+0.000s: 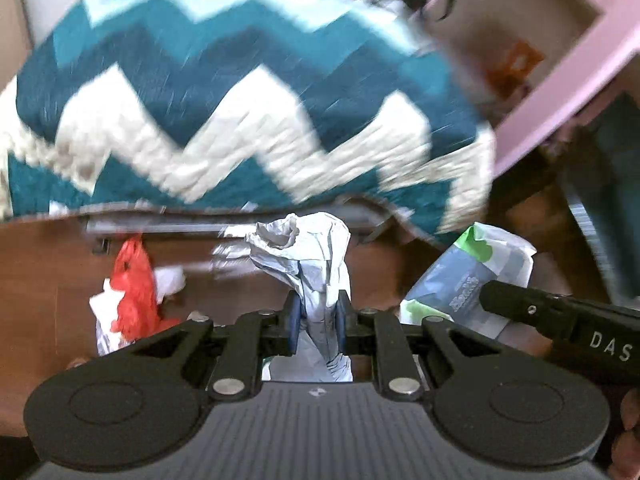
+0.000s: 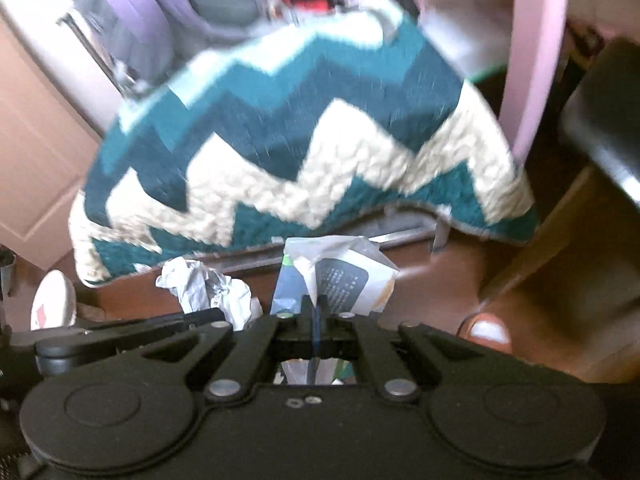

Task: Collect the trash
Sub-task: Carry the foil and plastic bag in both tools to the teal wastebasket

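The left claw (image 1: 316, 316) is matte black, its two short fingers faced with round blue pads (image 1: 293, 322). Black linkage bars fan back from the fingers, joined by silver rivets, to two large round discs with raised rings, above a ribbed grey housing. The right claw (image 2: 316, 314) has the same black bars, silver rivets and discs, a thin blue strip between its fingers, and white letters "DAS" on its side.
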